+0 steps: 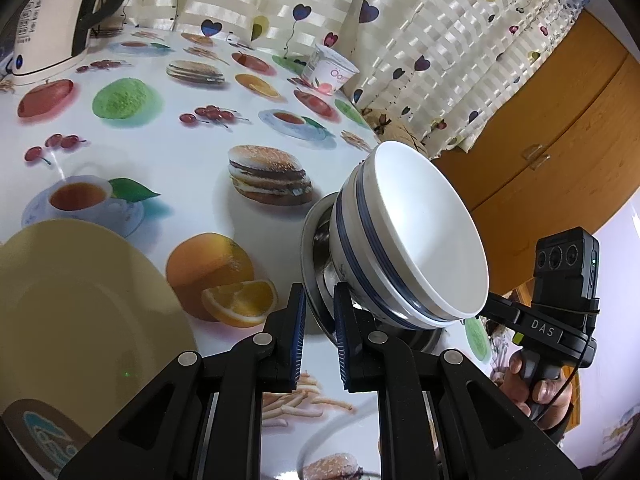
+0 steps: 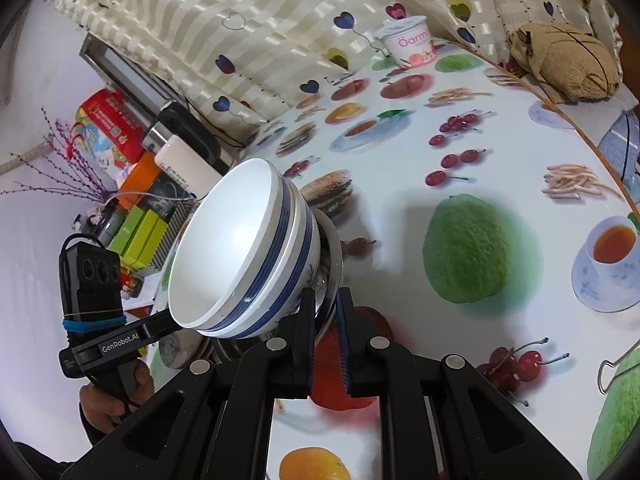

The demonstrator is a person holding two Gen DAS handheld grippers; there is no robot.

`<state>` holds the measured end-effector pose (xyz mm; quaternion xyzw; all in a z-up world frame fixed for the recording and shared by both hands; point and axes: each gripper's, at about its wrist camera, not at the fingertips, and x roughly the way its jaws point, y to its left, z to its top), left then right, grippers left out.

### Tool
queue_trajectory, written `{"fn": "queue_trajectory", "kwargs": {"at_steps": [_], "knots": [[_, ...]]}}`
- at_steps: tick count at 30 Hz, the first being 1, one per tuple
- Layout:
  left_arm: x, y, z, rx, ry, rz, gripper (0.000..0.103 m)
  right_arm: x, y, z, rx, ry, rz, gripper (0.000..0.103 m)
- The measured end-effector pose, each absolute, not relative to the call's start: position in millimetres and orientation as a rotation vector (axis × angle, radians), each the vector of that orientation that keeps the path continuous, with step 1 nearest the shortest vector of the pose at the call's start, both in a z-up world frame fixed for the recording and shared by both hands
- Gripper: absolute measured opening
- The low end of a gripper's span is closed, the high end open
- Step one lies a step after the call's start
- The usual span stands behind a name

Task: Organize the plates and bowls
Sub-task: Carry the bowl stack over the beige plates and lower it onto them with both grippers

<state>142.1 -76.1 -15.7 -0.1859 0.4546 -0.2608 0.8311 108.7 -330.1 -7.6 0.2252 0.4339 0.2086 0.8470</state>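
Bowls (image 1: 412, 240), ceramic, nested on steel plate (image 1: 316, 240): heavy, slippery, breakable. Plate rim pinched at 6 o'clock by left gripper (image 1: 320, 320) and right gripper (image 2: 324, 320); stack tilted, slip judged likely.

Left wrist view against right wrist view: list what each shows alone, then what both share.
Left only: a yellow plate, a kettle and a wooden cabinet.
Right only: a red box, green boxes and a knitted brown bundle.
Both: stacked bowls tilted on a steel plate, each gripper's jaws clamping that plate's rim, left gripper and right gripper, plus a yogurt cup.
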Motion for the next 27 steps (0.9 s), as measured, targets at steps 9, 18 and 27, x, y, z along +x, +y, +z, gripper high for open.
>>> {"fn": "queue_trajectory", "kwargs": {"at_steps": [9,18,27], "knots": [[135.9,-58.6,-3.3,-0.399,0.942,-0.519,0.013,113.8,-312.4,2.6,0.457,0.905,0.48,0.012],[127.0,-37.4,3.5,-0.411,0.927,-0.47,0.013,119.5,-291.1,8.1,0.443,0.907,0.526,0.012],[112.4,-5.6,6.6,-0.428,0.911,-0.397,0.013,125.8,-258.2,7.8,0.426,0.925,0.595,0.012]]}}
